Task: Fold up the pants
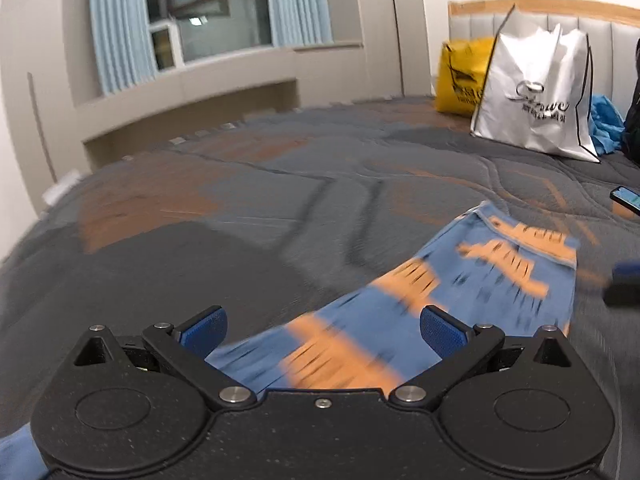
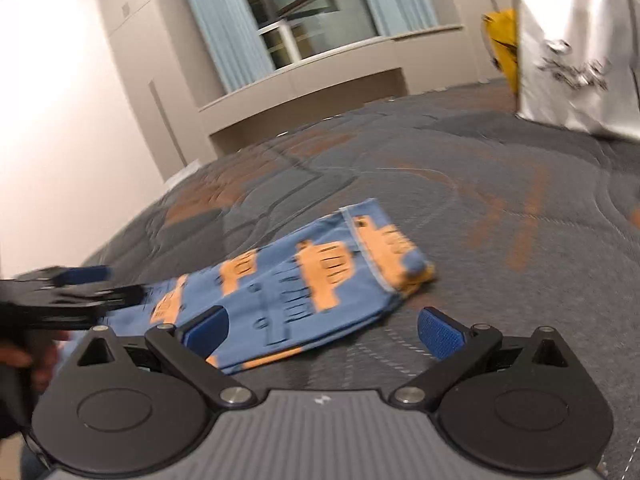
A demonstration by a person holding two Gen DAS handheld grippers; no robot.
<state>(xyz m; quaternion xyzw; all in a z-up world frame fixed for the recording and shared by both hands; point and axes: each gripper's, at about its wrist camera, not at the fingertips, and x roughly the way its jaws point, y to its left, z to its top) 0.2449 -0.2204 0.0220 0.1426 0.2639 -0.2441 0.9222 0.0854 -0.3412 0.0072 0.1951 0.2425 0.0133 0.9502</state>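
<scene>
Small blue pants with orange car prints [image 1: 420, 300] lie flat on the grey and orange bedspread [image 1: 240, 200]. They also show in the right wrist view [image 2: 304, 280], with one end folded over. My left gripper [image 1: 324, 332] is open and empty, just above the near part of the pants. My right gripper [image 2: 322, 334] is open and empty, over the near edge of the pants. The left gripper shows blurred at the left of the right wrist view [image 2: 80, 284]. The right gripper's tip shows at the right edge of the left wrist view [image 1: 626, 284].
A white shopping bag [image 1: 536, 92] and a yellow bag [image 1: 464, 76] stand at the head of the bed by the headboard [image 1: 560, 12]. Blue cloth [image 1: 606, 120] lies beside them. A phone [image 1: 628, 198] lies at the right. A window with curtains [image 1: 200, 20] is behind.
</scene>
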